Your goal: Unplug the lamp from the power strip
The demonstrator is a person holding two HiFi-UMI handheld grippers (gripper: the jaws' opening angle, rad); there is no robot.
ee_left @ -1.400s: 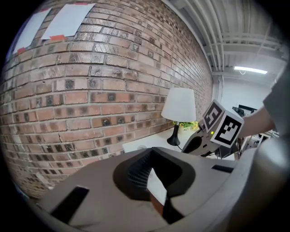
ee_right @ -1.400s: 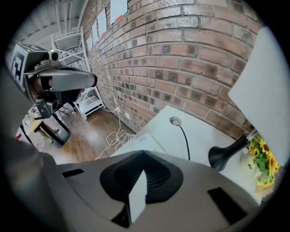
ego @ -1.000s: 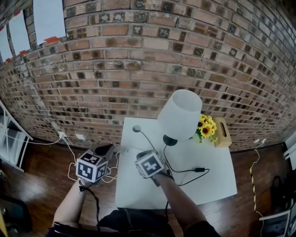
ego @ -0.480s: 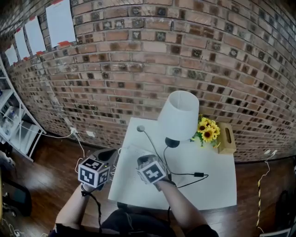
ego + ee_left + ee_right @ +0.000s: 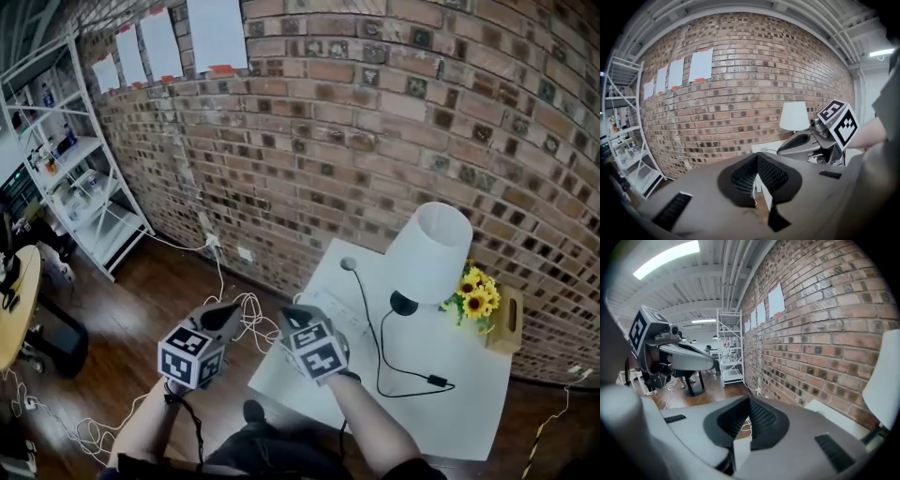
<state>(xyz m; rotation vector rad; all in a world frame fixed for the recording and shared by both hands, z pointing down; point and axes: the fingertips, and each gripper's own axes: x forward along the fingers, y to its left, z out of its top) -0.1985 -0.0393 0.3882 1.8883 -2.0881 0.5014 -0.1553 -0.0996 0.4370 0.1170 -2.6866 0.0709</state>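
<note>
A lamp with a white shade (image 5: 429, 253) and a black base (image 5: 404, 303) stands on the white table (image 5: 469, 412). Its black cord (image 5: 380, 361) loops across the tabletop past an inline switch (image 5: 436, 381). A white power strip (image 5: 330, 307) lies near the table's left edge, partly behind my right gripper (image 5: 295, 314). That gripper hangs shut and empty above the table's left corner, as the right gripper view (image 5: 749, 399) also shows. My left gripper (image 5: 222, 317) is held over the floor left of the table, shut on nothing (image 5: 757, 157).
Sunflowers (image 5: 476, 292) and a tan tissue box (image 5: 506, 330) sit at the table's far right by the brick wall. White cables (image 5: 246, 314) run over the wood floor to a wall outlet (image 5: 211, 242). A white shelving rack (image 5: 84, 187) stands at the left.
Both grippers have risen and shifted left, off the tabletop toward its left edge. The head view has swung left, bringing the shelving rack and more floor into sight.
</note>
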